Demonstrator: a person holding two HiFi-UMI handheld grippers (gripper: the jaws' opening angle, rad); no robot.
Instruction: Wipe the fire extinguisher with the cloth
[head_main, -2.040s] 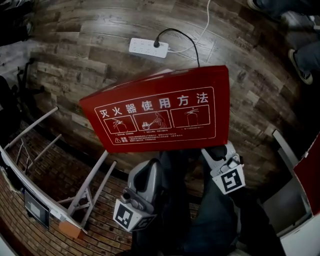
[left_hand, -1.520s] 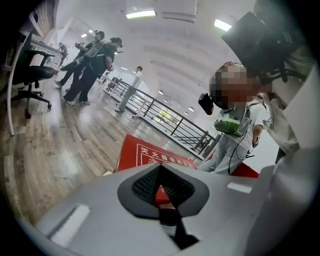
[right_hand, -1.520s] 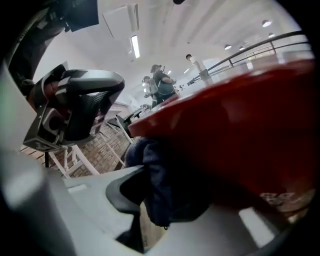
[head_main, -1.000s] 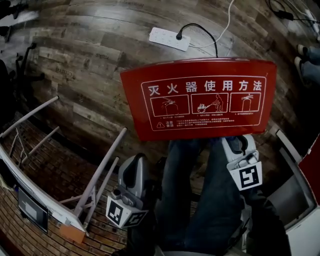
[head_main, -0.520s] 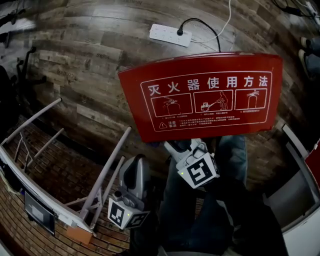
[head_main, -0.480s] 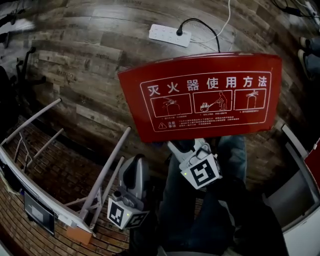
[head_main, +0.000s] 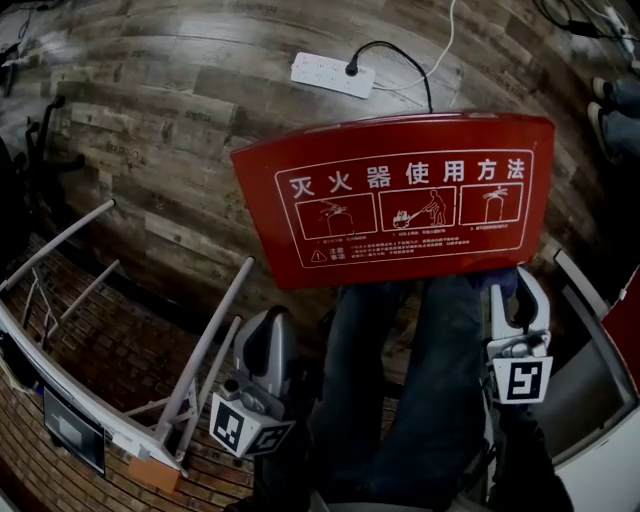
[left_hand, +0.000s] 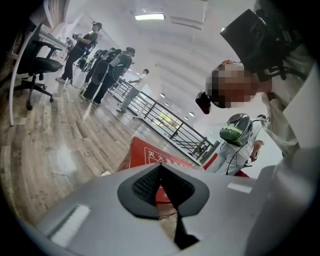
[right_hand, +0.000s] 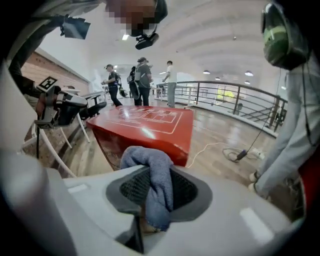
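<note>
The right gripper (head_main: 513, 285) is clamped on a blue-grey cloth (right_hand: 152, 182). The cloth is pinched between the dark ribbed pads (right_hand: 132, 190), with a fold bunched above them and a tail hanging below. In the head view only a small bit of cloth (head_main: 506, 281) shows at the gripper tips, tucked at the near right edge of the red fire extinguisher box (head_main: 400, 200).

The box stands on the wooden floor (head_main: 180, 120). Its lid faces up and carries white Chinese instructions and three pictograms. In the right gripper view the box (right_hand: 150, 125) lies just ahead of the held cloth and a little to the left. They are near each other, and no contact shows.

The left gripper (head_main: 267, 325) is low at the person's left side, well apart from the box and beside a white metal frame (head_main: 205, 335). In the left gripper view its jaws (left_hand: 161, 175) are together with nothing between the pads. The box (left_hand: 150, 156) is seen past them, further off.

The person's jeans-clad legs (head_main: 400, 400) fill the space between the two grippers. A white power strip (head_main: 332, 73) with a black plug lies on the floor beyond the box. People (left_hand: 107, 72) stand by a black railing (left_hand: 165, 122) in the background.
</note>
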